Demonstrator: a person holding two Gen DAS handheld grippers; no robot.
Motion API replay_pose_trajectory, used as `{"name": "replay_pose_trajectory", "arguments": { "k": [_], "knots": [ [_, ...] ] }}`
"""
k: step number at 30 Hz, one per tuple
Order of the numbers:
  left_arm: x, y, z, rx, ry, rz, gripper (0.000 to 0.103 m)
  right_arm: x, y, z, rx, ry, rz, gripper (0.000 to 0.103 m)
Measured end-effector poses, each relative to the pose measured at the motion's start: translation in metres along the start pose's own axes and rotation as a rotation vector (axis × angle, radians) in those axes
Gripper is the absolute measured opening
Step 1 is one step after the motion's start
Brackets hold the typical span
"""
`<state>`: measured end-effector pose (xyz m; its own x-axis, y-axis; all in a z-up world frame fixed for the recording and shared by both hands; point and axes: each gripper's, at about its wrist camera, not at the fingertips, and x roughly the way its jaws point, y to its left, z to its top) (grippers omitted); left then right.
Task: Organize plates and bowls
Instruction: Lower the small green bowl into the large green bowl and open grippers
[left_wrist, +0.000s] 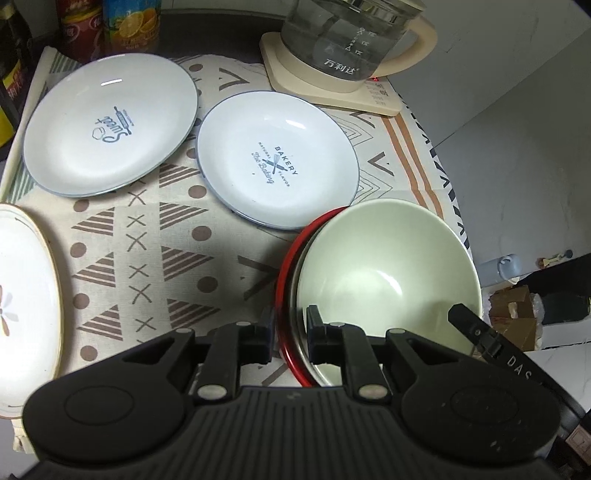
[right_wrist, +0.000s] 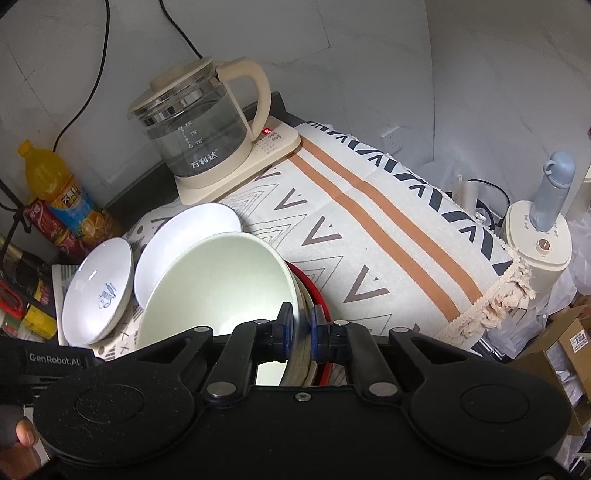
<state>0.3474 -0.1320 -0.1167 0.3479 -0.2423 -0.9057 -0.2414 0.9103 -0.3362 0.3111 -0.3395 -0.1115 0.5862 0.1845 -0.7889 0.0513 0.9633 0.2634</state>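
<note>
Bowls are stacked at the near right part of the table: a pale green bowl (left_wrist: 388, 266) sits inside a red bowl (left_wrist: 286, 273), and between them the right wrist view shows one more beige rim, which I cannot identify well. The left gripper (left_wrist: 290, 334) is closed on the left edge of this stack, one finger outside the red rim and the other inside the green bowl. The right gripper (right_wrist: 302, 330) is closed on the right edge of the same stack, its blue pads pressing the rims from both sides. Two white plates with blue print lie on the patterned tablecloth (left_wrist: 147, 236): the "Bakery" plate (left_wrist: 277, 158) just beyond the bowls, and the "Sweet" plate (left_wrist: 110, 122) farther left. A flowered plate (left_wrist: 26, 295) lies at the near left edge. A glass kettle (right_wrist: 195, 122) stands on its cream base at the far side, and drink bottles (right_wrist: 59, 192) stand in the far left corner.
</note>
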Motion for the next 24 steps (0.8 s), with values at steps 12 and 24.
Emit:
{"name": "replay_pose_trajectory", "arguments": {
  "k": [12,24],
  "knots": [
    [0.005,0.000,0.005,0.006,0.005,0.008,0.014,0.005,-0.012,0.006,0.007,0.025,0.001,0.030],
    [0.007,-0.007,0.012,0.008,0.007,0.039,0.014,0.023,-0.027,0.008,0.028,0.095,0.048,0.038]
  ]
}}
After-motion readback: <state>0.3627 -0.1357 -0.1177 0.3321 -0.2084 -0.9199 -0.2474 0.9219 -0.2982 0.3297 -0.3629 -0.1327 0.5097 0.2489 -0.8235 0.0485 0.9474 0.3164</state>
